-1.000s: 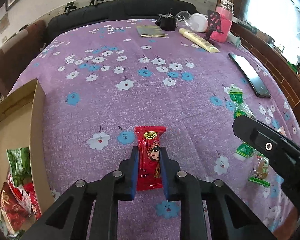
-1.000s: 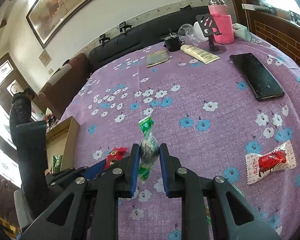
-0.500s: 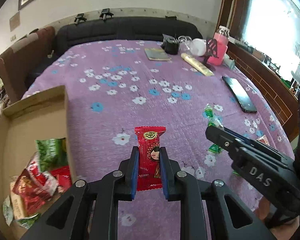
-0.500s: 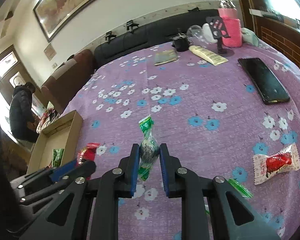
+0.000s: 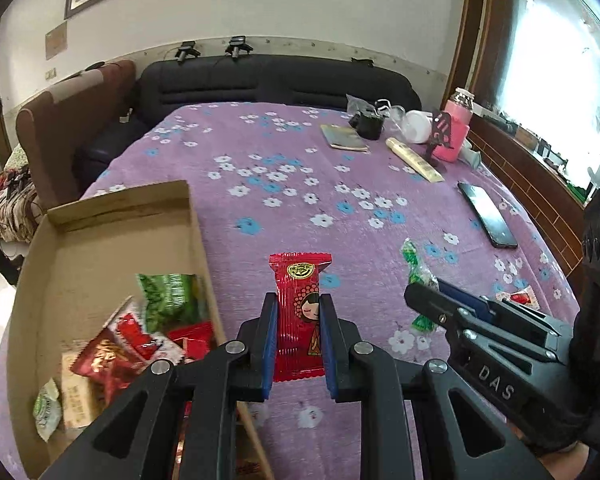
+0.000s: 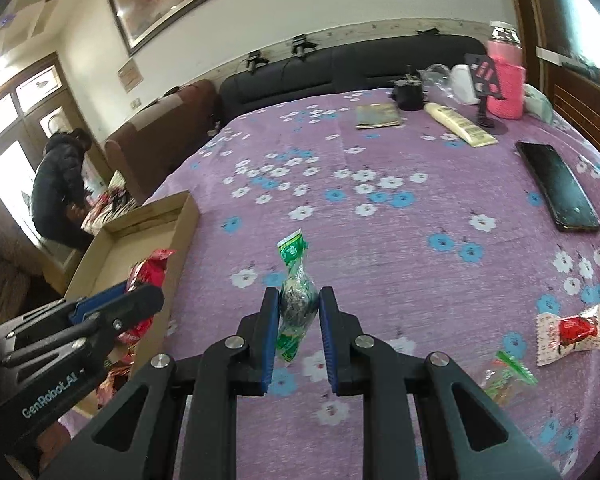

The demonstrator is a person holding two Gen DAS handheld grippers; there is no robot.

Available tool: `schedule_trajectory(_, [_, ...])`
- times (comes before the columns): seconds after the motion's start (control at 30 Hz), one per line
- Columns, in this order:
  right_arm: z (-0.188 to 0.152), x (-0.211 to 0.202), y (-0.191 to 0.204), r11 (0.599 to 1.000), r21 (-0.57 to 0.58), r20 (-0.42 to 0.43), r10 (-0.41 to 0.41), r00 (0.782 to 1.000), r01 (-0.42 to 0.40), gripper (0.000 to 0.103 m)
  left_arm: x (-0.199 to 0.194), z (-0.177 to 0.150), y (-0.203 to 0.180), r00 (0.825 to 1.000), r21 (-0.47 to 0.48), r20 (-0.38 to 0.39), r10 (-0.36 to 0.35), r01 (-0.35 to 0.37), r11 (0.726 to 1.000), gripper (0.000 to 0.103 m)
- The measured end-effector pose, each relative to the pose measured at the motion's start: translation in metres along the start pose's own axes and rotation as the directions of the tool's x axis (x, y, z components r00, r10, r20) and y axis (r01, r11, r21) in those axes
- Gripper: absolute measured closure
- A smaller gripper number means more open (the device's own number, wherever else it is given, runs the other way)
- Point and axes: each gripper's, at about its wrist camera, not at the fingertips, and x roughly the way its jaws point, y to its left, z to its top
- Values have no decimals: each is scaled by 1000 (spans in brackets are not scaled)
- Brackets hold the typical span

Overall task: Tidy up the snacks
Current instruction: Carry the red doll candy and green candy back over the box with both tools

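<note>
Both hands have moved toward the open cardboard box [image 5: 116, 216] since earlier; the left gripper [image 5: 298, 320] clamps a red foil snack packet [image 5: 300, 312] beside it, the right gripper [image 6: 299, 320] pinches a green-wrapped sweet [image 6: 296, 300] above the purple flowered cloth [image 6: 380, 220].

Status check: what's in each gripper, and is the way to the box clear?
Left gripper shut on red snack packet. Right gripper shut on green-wrapped snack. Cardboard box open, nothing blocking.

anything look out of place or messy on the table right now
Two snacks lie loose on the purple cloth, outside the cardboard box: a white wrapper with red candy and a clear green-ended packet. The snacks in the box sit in a jumbled heap. Nothing looks spilled or damaged.
</note>
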Motion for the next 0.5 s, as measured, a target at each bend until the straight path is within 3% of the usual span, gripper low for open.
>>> schedule_trajectory(0.5, [-5,3,69,988,-138,-34,65,997,-69,84,-20,-11,54,998,-93,43,47,-43,995,84])
